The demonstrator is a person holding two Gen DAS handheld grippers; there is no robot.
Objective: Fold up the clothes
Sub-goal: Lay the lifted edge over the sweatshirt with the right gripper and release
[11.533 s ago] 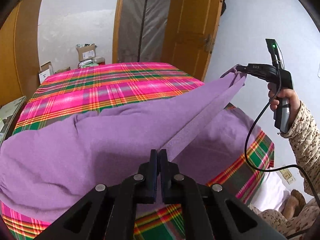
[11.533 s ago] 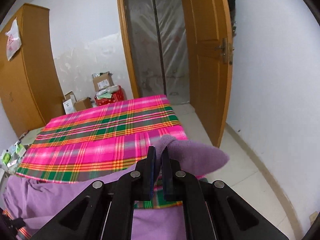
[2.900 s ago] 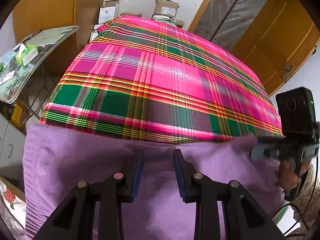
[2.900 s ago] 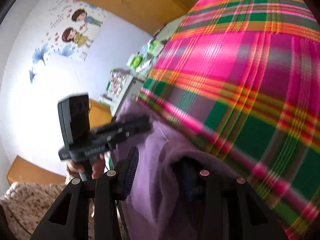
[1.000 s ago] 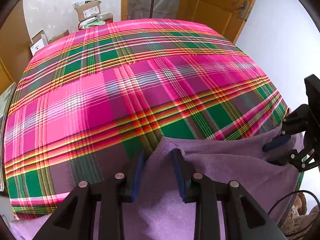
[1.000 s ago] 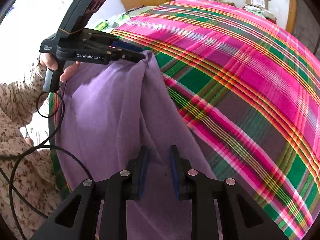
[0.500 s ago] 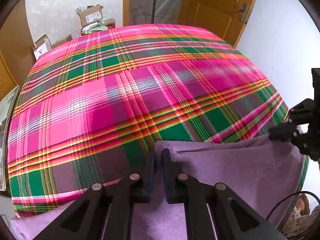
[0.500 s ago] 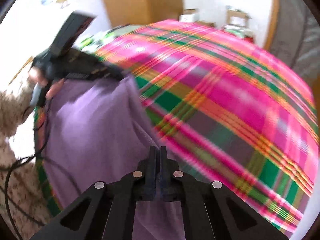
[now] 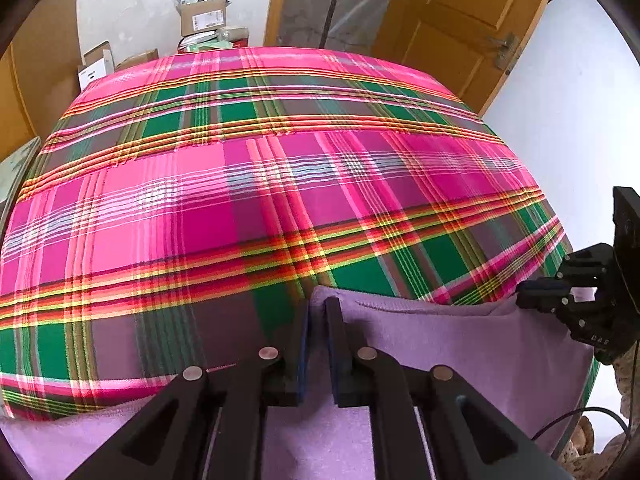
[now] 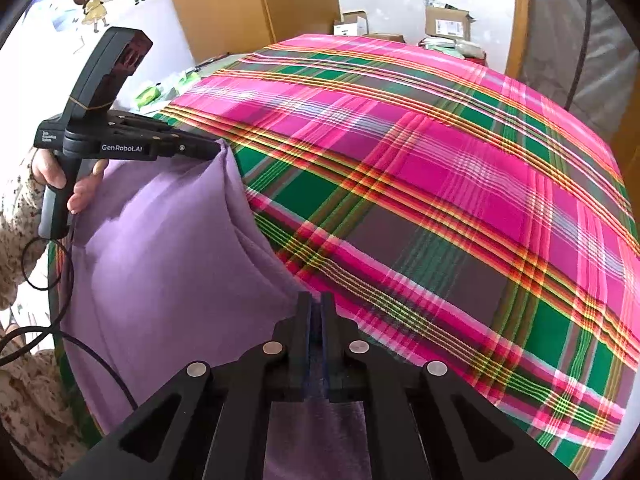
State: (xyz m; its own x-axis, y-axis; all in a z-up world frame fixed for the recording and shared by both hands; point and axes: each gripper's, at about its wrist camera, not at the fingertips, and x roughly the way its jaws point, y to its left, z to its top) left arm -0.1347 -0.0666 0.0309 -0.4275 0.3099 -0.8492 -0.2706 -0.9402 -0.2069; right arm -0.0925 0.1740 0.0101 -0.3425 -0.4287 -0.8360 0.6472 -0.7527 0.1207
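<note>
**We pinch the two corners of the lilac fleece garment at the near edge of the bed**

We hold the soft lilac fleece garment (image 9: 460,344) by its far hem so that edge stays taut and straight along the near edge of the bed, which wears a pink-and-green plaid cover (image 9: 260,184). The left gripper (image 9: 316,320) has its jaws narrowed on one corner, having just eased apart slightly with cloth still between them; the right gripper (image 10: 316,312) is clamped tight on the other corner. The left wrist view shows the straight hem and the garment spilling off the bed's near edge. Only the right wrist view shows the hand (image 10: 60,184) on the left gripper's handle and the fabric sagging between the two corners.
</note>
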